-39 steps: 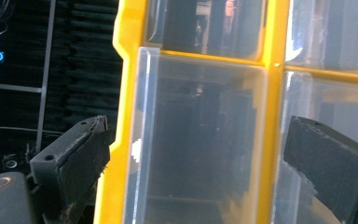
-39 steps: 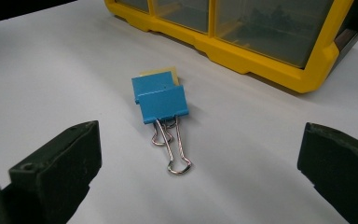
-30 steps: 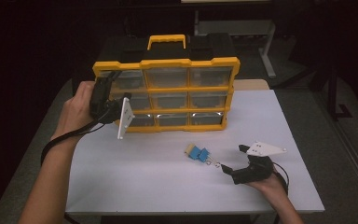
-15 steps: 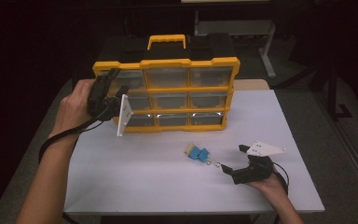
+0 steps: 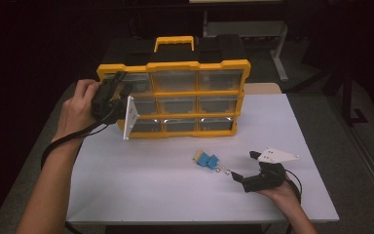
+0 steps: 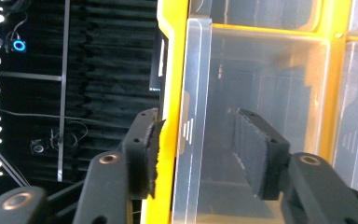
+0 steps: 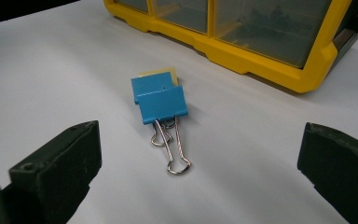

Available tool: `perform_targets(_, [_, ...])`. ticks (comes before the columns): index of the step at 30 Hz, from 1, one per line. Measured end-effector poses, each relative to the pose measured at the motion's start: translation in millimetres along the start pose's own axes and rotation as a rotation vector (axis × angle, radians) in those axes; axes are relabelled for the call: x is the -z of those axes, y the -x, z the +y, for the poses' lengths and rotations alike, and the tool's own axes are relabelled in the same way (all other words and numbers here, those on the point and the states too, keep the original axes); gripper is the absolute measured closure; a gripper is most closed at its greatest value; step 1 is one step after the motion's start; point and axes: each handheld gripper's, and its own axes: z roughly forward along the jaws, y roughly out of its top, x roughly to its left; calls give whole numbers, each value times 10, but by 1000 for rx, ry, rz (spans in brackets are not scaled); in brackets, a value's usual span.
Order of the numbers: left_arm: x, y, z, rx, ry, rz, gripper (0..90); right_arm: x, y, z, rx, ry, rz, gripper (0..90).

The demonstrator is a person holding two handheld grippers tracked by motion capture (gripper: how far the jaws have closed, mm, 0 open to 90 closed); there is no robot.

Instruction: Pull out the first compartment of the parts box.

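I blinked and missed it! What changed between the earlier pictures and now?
The left gripper has just been closing its jaws, with the yellow edge of the organizer and a clear drawer's wall between them. The right gripper, open, and the blue binder clips stayed put.

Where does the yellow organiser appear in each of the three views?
High view: the yellow organiser stands upright at the top centre, at the far side of the table.
Left gripper view: its left side wall runs top to bottom through the middle, close up.
Right gripper view: its lower edge crosses the top right.
Shared landmark: its clear drawers.
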Motion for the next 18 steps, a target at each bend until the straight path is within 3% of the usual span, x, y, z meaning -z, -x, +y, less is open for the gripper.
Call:
perform_targets(6, [-9, -15, -2, 1, -4, 12, 592, 0, 1, 0, 0, 1, -1, 0])
perform_targets(18, [-15, -27, 19, -6, -9, -7, 662, 2, 1, 0, -1, 1, 0, 0])
